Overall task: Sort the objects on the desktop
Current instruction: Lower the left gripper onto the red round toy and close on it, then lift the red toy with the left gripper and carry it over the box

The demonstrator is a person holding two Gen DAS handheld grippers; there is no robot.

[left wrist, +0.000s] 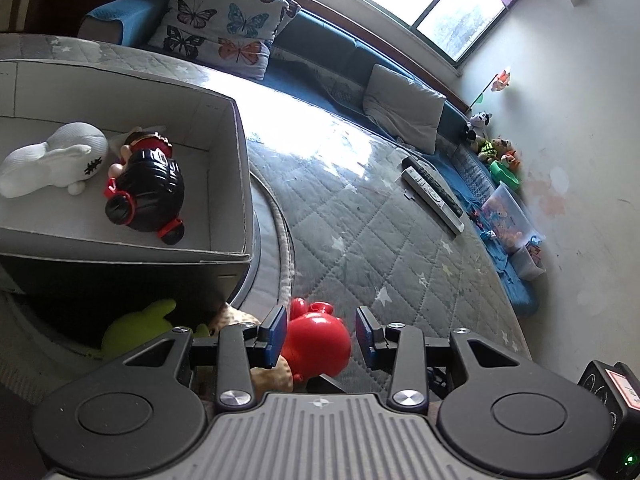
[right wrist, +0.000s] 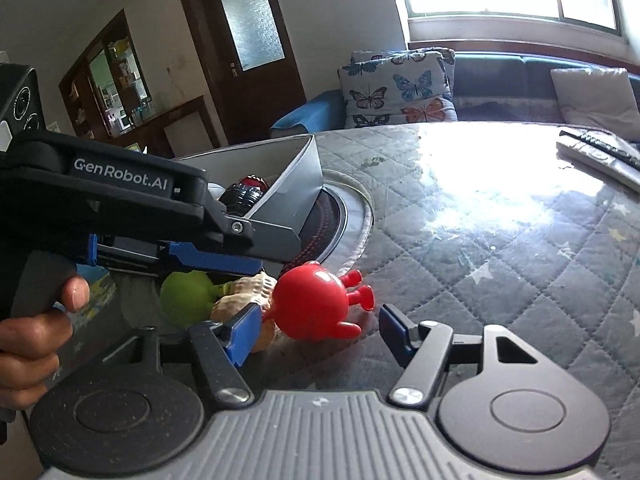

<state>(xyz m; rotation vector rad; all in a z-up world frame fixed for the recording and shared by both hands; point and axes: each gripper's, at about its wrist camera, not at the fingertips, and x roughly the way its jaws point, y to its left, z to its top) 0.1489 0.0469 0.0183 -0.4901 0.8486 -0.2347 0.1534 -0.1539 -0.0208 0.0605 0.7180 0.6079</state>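
**Red toy between two sets of jaws, box just behind**

We worked on a round counter (right wrist: 500, 240) under a quilted grey cover with pale stars, glossy where the window glare struck it; a sofa with butterfly cushions (left wrist: 224, 24) stood beyond. The glossy red plastic toy (right wrist: 310, 304) lay on the counter just in front of the grey cardboard box (left wrist: 236, 184), its stubby limbs pointing away from the box. Beside the red toy, on its box side, lay a tan ridged figure (right wrist: 244, 292) and a matte green toy (right wrist: 186, 296).

The left gripper (left wrist: 322, 336) was nearer: its jaws stood wide astride the round body, pads not pressing. The right gripper (right wrist: 316, 330) also faced the toy, jaws open and short of it, the toy's long axis lying roughly across their gap. Inside the box lay a white toy (left wrist: 52, 156) and a black ribbed toy (left wrist: 150, 188).
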